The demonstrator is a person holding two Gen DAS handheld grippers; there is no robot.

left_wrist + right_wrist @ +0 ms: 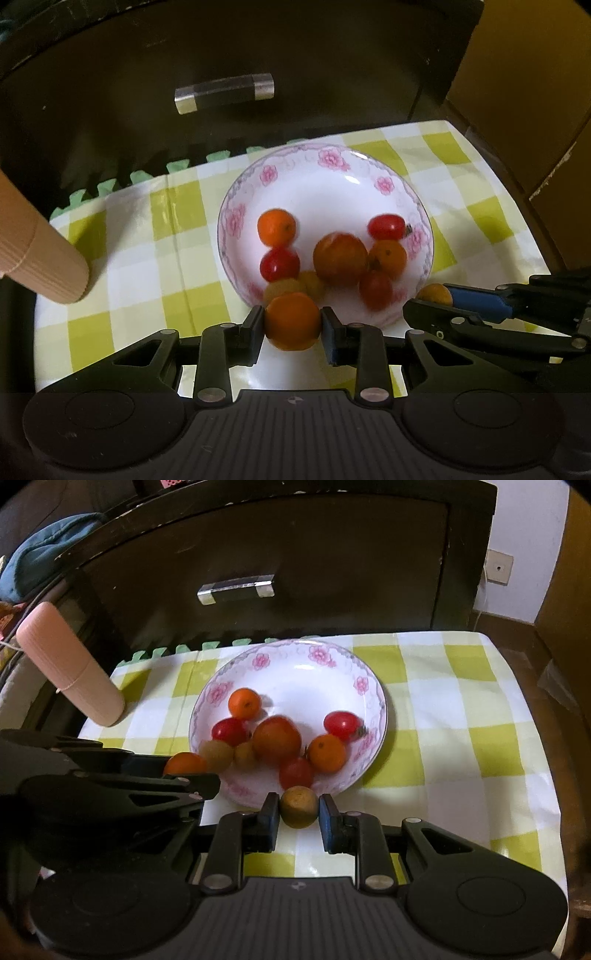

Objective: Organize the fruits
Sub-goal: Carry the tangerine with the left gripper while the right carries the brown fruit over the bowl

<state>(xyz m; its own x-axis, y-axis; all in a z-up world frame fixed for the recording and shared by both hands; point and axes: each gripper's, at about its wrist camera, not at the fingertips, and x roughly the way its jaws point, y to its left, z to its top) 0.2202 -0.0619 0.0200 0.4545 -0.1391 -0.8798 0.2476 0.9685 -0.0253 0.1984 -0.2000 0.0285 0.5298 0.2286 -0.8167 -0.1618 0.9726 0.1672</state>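
Here, I hold an orange fruit [293, 320] in my left tongs [293, 325] and a brownish one [298, 807] in my right tongs [298, 810], each clamped above the bowl [303, 173], apparently for sorting.

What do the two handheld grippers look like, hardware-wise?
Both match: the left gripper and right gripper have matte black linkage arms with silver pivot pins, dark blue finger pads and a ribbed black base. No cables or sleeves visible.

No readable text or labels anywhere.
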